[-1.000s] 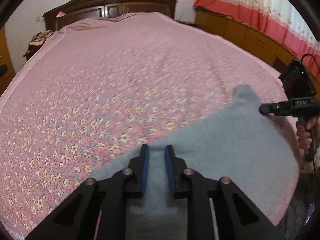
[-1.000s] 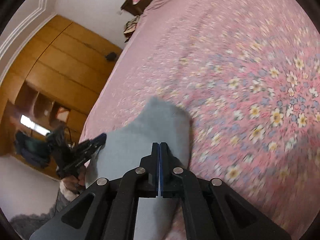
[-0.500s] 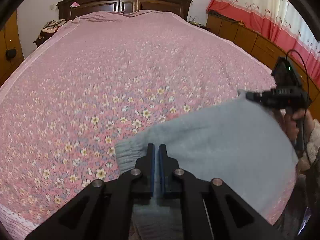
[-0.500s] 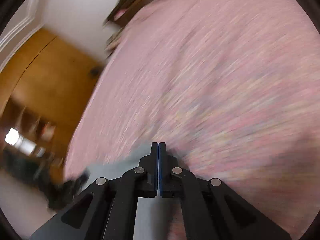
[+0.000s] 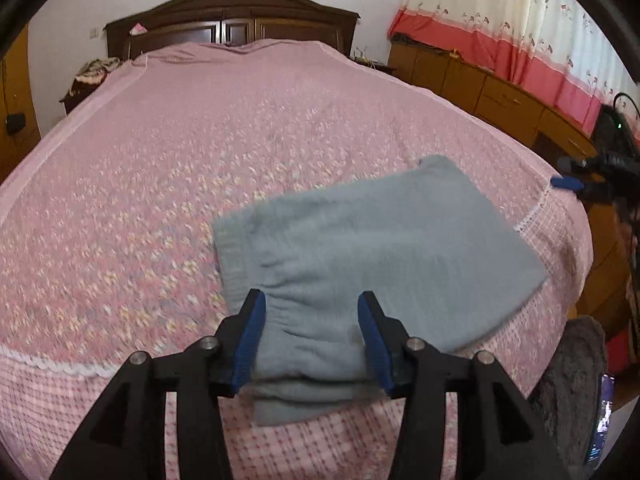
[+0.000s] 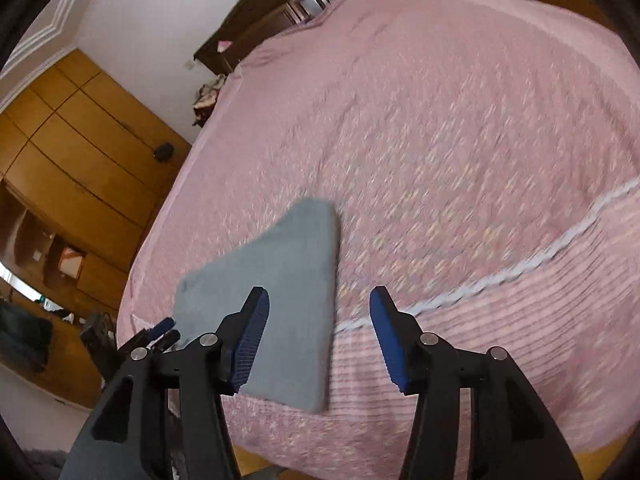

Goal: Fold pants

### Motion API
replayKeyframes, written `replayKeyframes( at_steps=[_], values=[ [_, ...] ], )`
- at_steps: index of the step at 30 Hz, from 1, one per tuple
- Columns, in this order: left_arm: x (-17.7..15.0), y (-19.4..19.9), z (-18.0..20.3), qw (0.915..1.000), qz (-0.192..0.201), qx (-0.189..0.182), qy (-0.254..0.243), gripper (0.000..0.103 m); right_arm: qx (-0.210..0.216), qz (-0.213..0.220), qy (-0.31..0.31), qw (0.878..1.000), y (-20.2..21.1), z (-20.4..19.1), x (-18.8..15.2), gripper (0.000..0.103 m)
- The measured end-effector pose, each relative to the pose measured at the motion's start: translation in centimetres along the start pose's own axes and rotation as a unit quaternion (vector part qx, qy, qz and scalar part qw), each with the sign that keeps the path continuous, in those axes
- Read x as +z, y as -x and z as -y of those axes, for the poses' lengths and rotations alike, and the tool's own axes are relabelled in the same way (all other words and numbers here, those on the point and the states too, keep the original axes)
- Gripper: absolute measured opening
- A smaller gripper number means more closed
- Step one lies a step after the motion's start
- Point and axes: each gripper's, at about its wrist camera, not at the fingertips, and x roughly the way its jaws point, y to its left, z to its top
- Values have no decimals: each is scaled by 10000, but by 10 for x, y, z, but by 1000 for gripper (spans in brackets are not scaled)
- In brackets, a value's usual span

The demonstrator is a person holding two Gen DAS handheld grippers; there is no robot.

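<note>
— Where are the pants [image 5: 372, 264]?
— Folded into a grey-blue stack, lying flat on the pink flowered bedspread [image 5: 200, 152] near the foot of the bed, close to its checked border.

— Is either gripper holding them?
— No. The left gripper [image 5: 311, 334] has just been opening its fingers; the blue pads [image 5: 249, 332] stand apart on either side of the gathered waistband end, with the cloth lying between them but not pinched. The right gripper [image 6: 320, 336] has just opened too: its fingers are spread, and its left pad shows over the pants' edge [image 6: 280, 288] while the other shows over bare bedspread [image 6: 460, 160]. Nothing is gripped.

— What lies around the bed?
— A dark wooden headboard [image 5: 232, 12] at the far end, low wooden cabinets [image 5: 500, 96] under a red-and-cream curtain [image 5: 500, 28] on one side, and a tall wooden wardrobe [image 6: 68, 152] on the other. The edges of both views are motion-blurred.
</note>
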Motion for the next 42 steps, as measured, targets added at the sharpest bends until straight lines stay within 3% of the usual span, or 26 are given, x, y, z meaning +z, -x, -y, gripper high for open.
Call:
replayKeyframes(
  at_steps=[4,9,17,29,33,37,42],
  values=[
    [1,10,9,9999,44,-83,-52,51,149,-160,35,9998,-17,-24,0,54],
    [8,25,14,9990,303,-20,-336,68,130,-249,198,9994,-23,-37,-1,64],
    [4,22,-7,9991,197,-358,125,69,336,-539,-116,9979,-53,-1,-41,66],
    [-5,15,-4,9997,92,-246,18,69,1028,-452,-847,9901,-73,41,-61,67],
    [-8,15,-2,9997,105,-226,-27,69,1389,-431,-1004,9843,-72,50,-65,73],
    [-9,14,-3,9997,78,-232,-7,69,1476,-483,-983,9830,-70,52,-70,73],
    [-12,15,-3,9996,100,-250,-25,69,1944,-812,-1052,9719,-81,55,-85,73]
  ],
)
